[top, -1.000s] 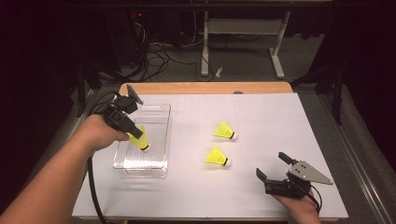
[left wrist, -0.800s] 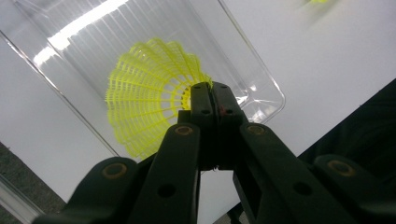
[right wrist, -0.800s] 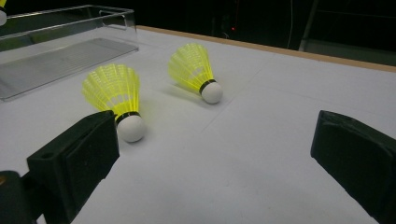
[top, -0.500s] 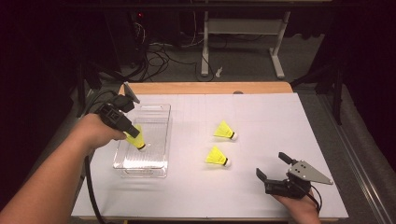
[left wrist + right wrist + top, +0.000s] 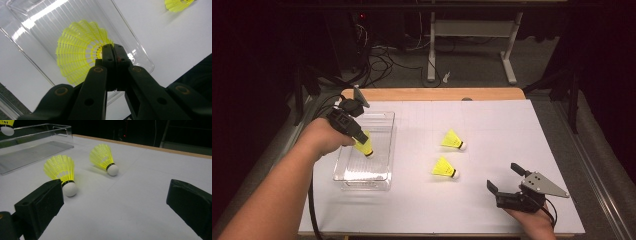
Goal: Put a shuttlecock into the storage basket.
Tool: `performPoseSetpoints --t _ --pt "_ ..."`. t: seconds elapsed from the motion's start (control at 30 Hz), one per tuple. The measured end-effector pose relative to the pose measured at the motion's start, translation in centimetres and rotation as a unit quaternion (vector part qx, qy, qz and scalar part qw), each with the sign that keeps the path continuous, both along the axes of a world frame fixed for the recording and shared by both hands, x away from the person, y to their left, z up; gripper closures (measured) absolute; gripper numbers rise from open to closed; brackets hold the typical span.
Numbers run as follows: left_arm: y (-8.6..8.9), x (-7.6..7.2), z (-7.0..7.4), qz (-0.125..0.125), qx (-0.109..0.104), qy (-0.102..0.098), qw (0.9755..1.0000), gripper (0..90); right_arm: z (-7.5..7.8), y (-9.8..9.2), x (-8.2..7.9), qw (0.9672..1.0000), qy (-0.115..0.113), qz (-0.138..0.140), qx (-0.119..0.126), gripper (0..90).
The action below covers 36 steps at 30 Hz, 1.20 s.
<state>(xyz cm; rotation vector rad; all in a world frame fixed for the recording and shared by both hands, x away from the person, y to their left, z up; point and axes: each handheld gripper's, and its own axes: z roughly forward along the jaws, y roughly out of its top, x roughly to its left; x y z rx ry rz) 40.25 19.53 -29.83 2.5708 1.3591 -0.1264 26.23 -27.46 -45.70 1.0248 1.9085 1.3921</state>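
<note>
Nearest the person, at the desk's (image 5: 492, 120) front right, the right gripper (image 5: 507, 183) rests low over the white surface with its jaws spread wide and nothing between them. In the right gripper view those jaws frame a bare stretch of desk, with open room ahead and to the right out to the wooden far edge.

Just beyond and left of that gripper lies the nearer shuttlecock (image 5: 444, 167) on its side, its white cork toward the right; in the right gripper view it (image 5: 62, 174) sits just past the left jaw. The farther shuttlecock (image 5: 453, 140) lies a little behind it, apart from it, also on its side (image 5: 103, 158). White desk surrounds both.

To the left, the clear plastic tray (image 5: 380, 176) stands near the desk's left edge, its long sides running away from the person. The left gripper (image 5: 360, 139) hangs over the tray's middle, jaws pressed together on the skirt rim of a third shuttlecock (image 5: 364, 146), cork pointing down. In the left gripper view the yellow skirt (image 5: 77, 50) fans out over the tray's ribbed floor, inside its walls; whether the cork touches the floor cannot be told.
</note>
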Motion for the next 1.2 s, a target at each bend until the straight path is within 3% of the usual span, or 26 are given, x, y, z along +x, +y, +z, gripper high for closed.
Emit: performPoseSetpoints --t 0.47,0.73,0.8,1.2 --pt "-1.0 1.2 -2.7 0.004 0.001 0.012 0.9999 89.8 0.0 -0.1 0.0 1.0000 0.001 0.001 0.001 1.7" --pt "-1.3 1.7 -3.6 0.002 0.002 0.016 0.9999 89.8 0.0 0.0 0.0 1.0000 0.002 0.001 0.000 1.7" --pt "-1.5 1.8 -4.0 -0.004 0.000 0.026 0.9997 89.7 0.0 0.0 0.0 1.0000 0.002 0.001 0.001 1.8" --pt "-2.4 2.4 -5.0 -0.005 0.000 0.029 0.9996 89.7 0.0 -0.1 0.1 1.0000 0.003 0.001 0.003 1.9"
